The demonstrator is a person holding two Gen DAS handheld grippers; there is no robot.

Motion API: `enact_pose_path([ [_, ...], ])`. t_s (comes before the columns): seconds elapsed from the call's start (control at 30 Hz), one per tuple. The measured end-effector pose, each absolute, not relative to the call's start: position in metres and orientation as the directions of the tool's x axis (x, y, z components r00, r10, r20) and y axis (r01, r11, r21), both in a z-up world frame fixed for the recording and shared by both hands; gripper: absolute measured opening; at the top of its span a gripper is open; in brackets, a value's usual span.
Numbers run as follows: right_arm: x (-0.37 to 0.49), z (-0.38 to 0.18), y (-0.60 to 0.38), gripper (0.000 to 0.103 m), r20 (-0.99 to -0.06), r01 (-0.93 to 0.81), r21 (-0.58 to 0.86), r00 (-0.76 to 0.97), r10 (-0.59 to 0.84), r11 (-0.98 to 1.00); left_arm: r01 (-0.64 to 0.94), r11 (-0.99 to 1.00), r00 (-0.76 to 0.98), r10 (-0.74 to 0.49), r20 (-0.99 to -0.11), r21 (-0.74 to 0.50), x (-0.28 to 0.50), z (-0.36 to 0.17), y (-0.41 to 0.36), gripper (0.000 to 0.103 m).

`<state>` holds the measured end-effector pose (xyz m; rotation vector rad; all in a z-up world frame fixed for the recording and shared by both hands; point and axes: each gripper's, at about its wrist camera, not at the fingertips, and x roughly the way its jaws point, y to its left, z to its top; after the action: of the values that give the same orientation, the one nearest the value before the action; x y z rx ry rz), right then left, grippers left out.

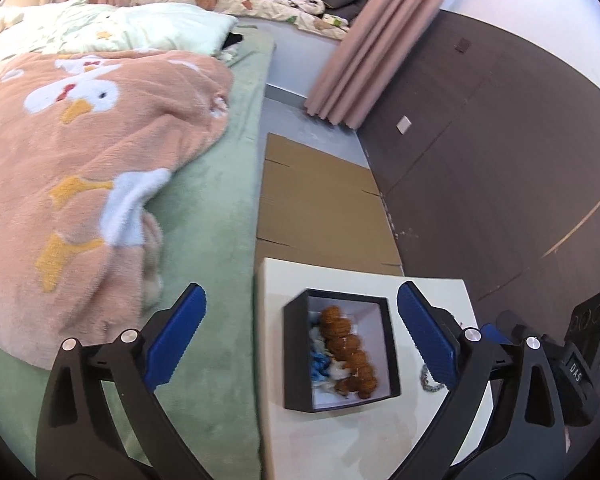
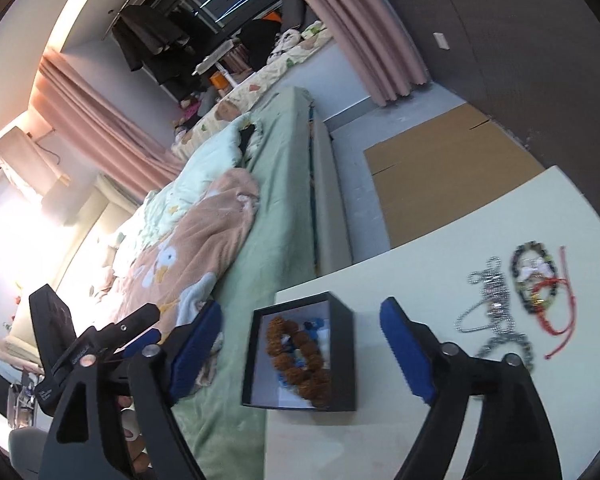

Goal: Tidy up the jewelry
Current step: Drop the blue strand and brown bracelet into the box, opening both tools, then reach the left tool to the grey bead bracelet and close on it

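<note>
A black open box point(image 1: 340, 350) stands on the cream table point(image 1: 364, 280). It holds a brown bead bracelet point(image 1: 350, 350) and blue and white pieces point(image 1: 320, 364). My left gripper point(image 1: 302, 338) is open and empty, its jaws wide apart just short of the box. The box point(image 2: 300, 354) and the brown bracelet point(image 2: 300, 356) also show in the right wrist view. My right gripper point(image 2: 302, 354) is open and empty, close to the box. To its right on the table point(image 2: 440, 248) lie a silver chain point(image 2: 496, 312), a dark bead bracelet point(image 2: 534, 276) and a red cord point(image 2: 562, 308).
A bed with a green sheet point(image 1: 204, 208) and a pink blanket point(image 1: 80, 168) lies just left of the table. Flat cardboard point(image 1: 320, 196) covers the floor beyond the table. A dark wall point(image 1: 500, 140) and pink curtain point(image 1: 364, 40) stand to the right.
</note>
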<state>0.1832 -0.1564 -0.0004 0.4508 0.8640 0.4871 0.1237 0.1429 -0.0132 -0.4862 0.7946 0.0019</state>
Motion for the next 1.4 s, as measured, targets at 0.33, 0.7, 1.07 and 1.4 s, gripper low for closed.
enact_pose_path([
  [0.33, 0.182, -0.001, -0.225, 0.094, -0.661, -0.101, 0.491, 0.604, 0.446, 0.865, -0.089, 0.910, 0.683, -0.241, -0.690, -0.406, 0.140, -0.014, 0.080, 0.096],
  [0.7, 0.176, -0.007, -0.285, 0.095, -0.735, 0.052, 0.413, 0.608, 0.300, 0.909, 0.006, 0.935, 0.626, -0.279, -0.728, -0.354, 0.152, -0.027, 0.004, 0.096],
  [1.07, 0.190, -0.041, -0.321, 0.079, -0.813, 0.119, 0.371, 0.521, 0.260, 0.921, 0.057, 0.953, 0.558, -0.277, -0.782, -0.297, 0.161, -0.054, -0.055, 0.088],
  [1.4, 0.191, -0.054, -0.337, 0.069, -0.849, 0.160, 0.328, 0.483, 0.216, 0.931, 0.097, 0.962, 0.447, -0.271, -0.853, -0.255, 0.171, -0.100, -0.104, 0.063],
])
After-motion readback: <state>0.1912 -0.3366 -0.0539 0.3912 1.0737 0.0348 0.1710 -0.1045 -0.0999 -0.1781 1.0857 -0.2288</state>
